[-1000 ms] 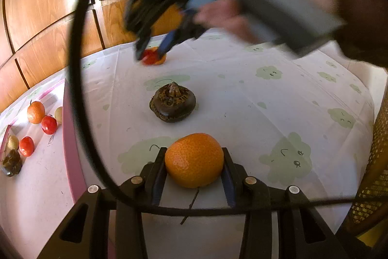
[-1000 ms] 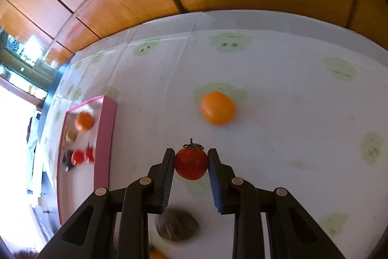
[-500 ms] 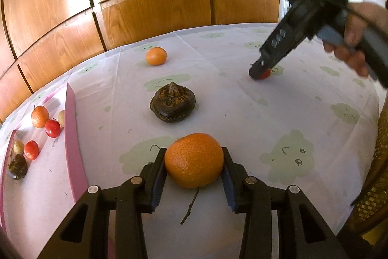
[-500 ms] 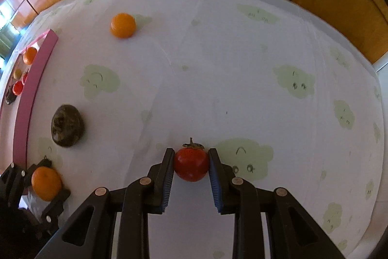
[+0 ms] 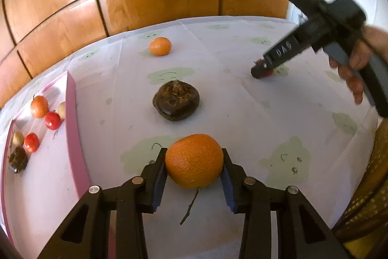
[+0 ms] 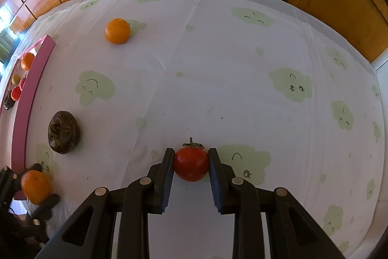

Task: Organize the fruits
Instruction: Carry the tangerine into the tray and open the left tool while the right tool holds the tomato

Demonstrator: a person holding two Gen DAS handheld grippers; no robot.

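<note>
My left gripper is shut on a large orange, low over the white cloud-print cloth beside the pink tray's wall. My right gripper is shut on a red tomato with a green stalk. It points steeply down, with the tomato at or just above the cloth. In the left wrist view the right gripper is at the far right, held by a hand. In the right wrist view the left gripper and its orange appear at the lower left.
A small orange lies far back on the cloth and a dark brown fruit in the middle. The tray holds several small fruits. A twig lies near me, with a wicker object at right.
My right gripper carried the tomato from near the small orange across to the right side and lowered it towards the cloth. My left gripper and its orange have stayed in place.
</note>
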